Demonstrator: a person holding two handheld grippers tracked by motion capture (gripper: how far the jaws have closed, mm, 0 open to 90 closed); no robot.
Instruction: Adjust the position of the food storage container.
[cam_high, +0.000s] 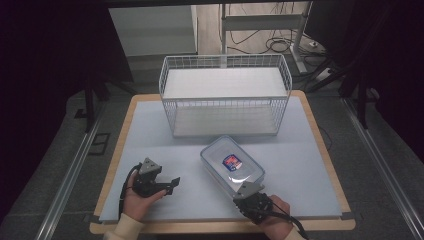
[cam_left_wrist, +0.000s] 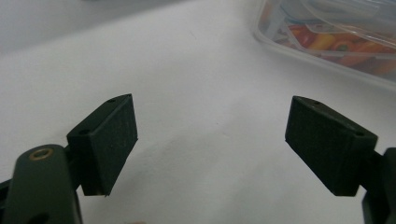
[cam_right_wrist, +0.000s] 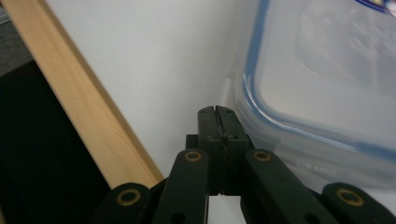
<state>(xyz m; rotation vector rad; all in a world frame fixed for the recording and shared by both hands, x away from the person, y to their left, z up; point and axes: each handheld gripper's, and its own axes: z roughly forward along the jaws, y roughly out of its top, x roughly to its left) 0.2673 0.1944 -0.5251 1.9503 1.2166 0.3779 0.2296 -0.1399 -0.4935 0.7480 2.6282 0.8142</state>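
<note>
I saw a clear plastic container (cam_high: 231, 164) with a blue-rimmed lid, closed. It lay flat and askew on the counter (cam_high: 150, 135), colourful contents inside.

high view steeply down over the table (cam_high: 310, 165); both tongs views close, sharing the container (cam_high: 231, 164).

Lab: dark curtains (cam_high: 45, 75); floor cables (cam_high: 280, 45); rails (cam_high: 65, 185).
</note>
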